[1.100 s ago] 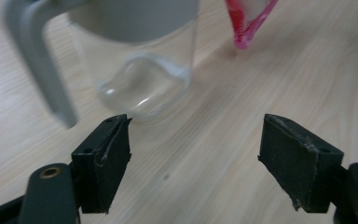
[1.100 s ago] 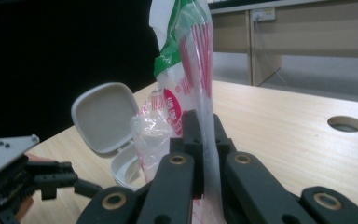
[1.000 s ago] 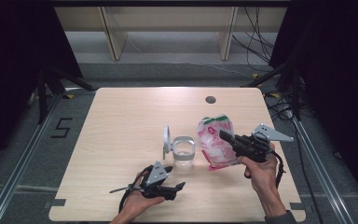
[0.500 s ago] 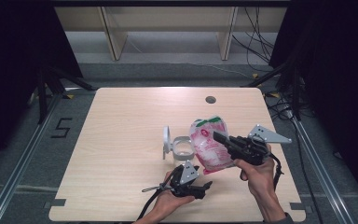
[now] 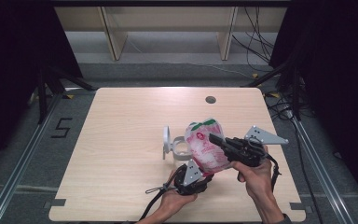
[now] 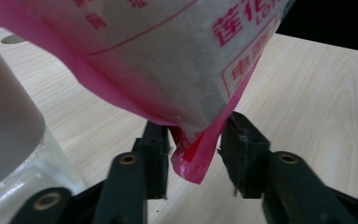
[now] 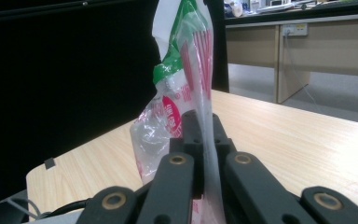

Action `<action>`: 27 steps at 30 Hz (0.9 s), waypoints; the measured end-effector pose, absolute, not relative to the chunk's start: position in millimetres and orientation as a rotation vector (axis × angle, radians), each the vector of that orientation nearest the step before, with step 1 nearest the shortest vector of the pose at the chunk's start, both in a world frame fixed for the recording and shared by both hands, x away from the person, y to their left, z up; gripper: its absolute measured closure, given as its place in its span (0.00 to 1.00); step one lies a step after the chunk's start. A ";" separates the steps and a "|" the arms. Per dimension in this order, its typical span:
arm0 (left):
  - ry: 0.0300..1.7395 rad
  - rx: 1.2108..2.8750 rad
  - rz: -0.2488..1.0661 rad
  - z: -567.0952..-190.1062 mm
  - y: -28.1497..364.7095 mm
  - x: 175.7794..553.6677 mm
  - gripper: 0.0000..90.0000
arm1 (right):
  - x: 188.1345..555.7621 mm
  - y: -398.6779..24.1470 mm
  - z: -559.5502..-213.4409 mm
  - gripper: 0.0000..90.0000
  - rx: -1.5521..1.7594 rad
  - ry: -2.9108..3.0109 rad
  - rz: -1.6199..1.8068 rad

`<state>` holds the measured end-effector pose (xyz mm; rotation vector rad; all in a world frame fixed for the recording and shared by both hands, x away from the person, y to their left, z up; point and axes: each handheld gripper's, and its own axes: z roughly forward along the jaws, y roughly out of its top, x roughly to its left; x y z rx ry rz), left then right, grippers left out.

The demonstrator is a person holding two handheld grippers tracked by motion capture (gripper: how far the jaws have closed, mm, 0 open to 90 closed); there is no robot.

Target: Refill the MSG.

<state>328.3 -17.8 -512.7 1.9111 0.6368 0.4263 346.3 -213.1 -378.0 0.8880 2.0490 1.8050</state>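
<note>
Closing in from the near left, the left hand-held gripper [image 6: 193, 154] brackets the pink bag's [image 5: 206, 147] bottom corner, pads not yet pressing (the right hand-held gripper [image 7: 204, 135] stays clenched on it), held over the counter [image 5: 121, 140] beside the glass jar [image 5: 181, 150], likely ready for tipping.

Both hand-held grippers [image 5: 200, 179] [image 5: 216, 138]: black bodies, brass-coloured pivot pins, grey triangular plates, black cables.
</note>
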 end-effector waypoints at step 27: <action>0.768 1.735 0.426 -509.1 -50.8 338.0 0.85 | 379.5 -190.1 -363.9 1.00 0.900 2.015 1.707</action>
